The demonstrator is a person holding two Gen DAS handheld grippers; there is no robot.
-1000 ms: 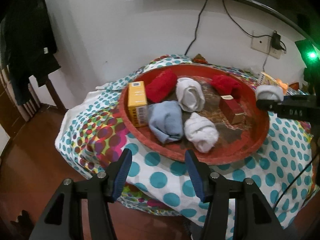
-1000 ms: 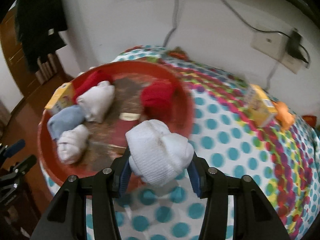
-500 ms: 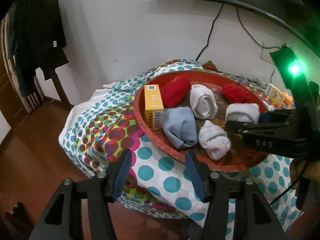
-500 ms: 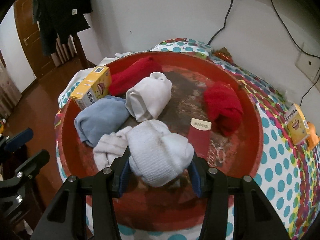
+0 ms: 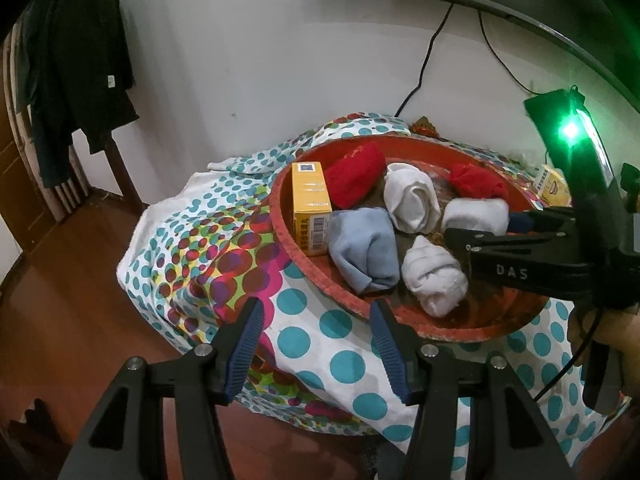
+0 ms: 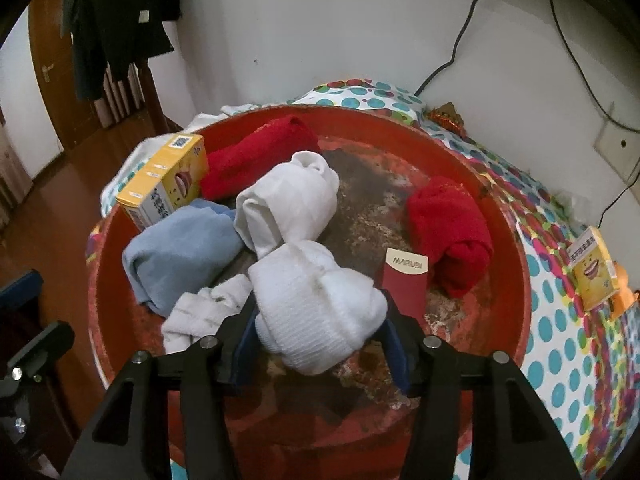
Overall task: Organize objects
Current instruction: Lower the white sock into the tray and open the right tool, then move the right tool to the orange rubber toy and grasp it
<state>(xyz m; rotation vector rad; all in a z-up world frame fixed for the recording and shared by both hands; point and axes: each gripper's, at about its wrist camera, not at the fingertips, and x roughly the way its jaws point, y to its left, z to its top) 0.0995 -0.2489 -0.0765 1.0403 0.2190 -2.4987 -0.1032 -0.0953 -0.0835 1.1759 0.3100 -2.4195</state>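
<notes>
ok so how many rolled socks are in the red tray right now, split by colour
white: 3
red: 2
light blue: 1
total: 6 in the red tray; one white roll sits between the jaws of the right gripper, which are opening.

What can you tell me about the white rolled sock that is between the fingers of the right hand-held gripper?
The white rolled sock is a soft knitted bundle with a ribbed cuff folded around it and a few faint dirty marks. It lies low over the worn floor of the red tray, between the blue pads of the right hand-held gripper, whose jaws are opening around it. It rests against another white sock roll behind it and a crumpled white sock at its left. A dark red card lies just to its right.
</notes>
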